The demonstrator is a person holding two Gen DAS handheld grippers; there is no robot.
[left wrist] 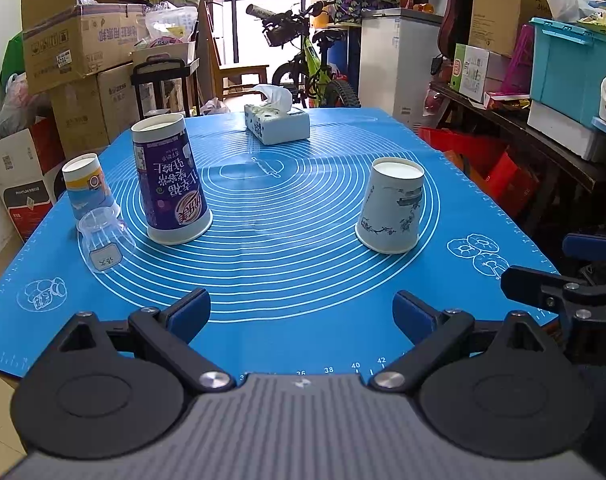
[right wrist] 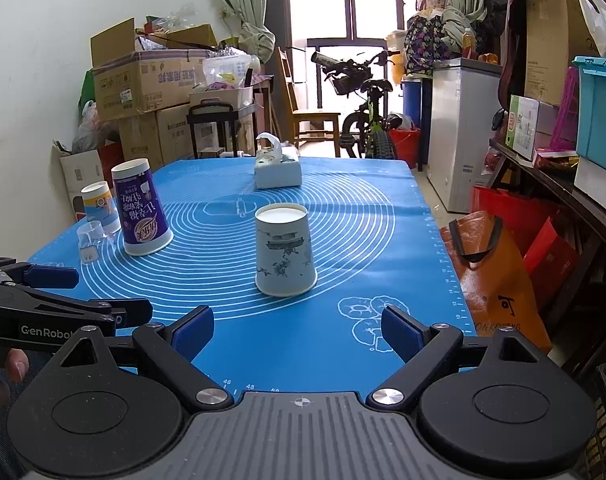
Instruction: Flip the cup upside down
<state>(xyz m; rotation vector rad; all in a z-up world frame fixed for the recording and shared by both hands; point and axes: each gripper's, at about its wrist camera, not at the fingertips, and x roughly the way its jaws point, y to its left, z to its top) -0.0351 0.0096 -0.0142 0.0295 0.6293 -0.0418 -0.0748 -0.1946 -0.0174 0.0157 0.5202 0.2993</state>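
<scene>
Several cups stand mouth-down on the blue mat (left wrist: pixel 303 248). A white paper cup with ink drawings (left wrist: pixel 391 205) stands right of centre; in the right wrist view it (right wrist: pixel 283 250) is straight ahead. A tall purple cup (left wrist: pixel 169 179) (right wrist: pixel 141 214), a small blue-and-yellow cup (left wrist: pixel 87 186) (right wrist: pixel 99 204) and a clear plastic cup (left wrist: pixel 103 242) (right wrist: pixel 90 240) stand at the left. My left gripper (left wrist: pixel 302 316) is open and empty over the mat's near edge. My right gripper (right wrist: pixel 299 330) is open and empty, short of the white cup.
A tissue box (left wrist: pixel 277 120) (right wrist: pixel 278 170) sits at the mat's far end. Cardboard boxes (left wrist: pixel 79 80) stack at the left, a bicycle (left wrist: pixel 315 64) and a white freezer (left wrist: pixel 399 60) behind, cluttered shelves (left wrist: pixel 543 92) and bags (right wrist: pixel 491 276) at the right.
</scene>
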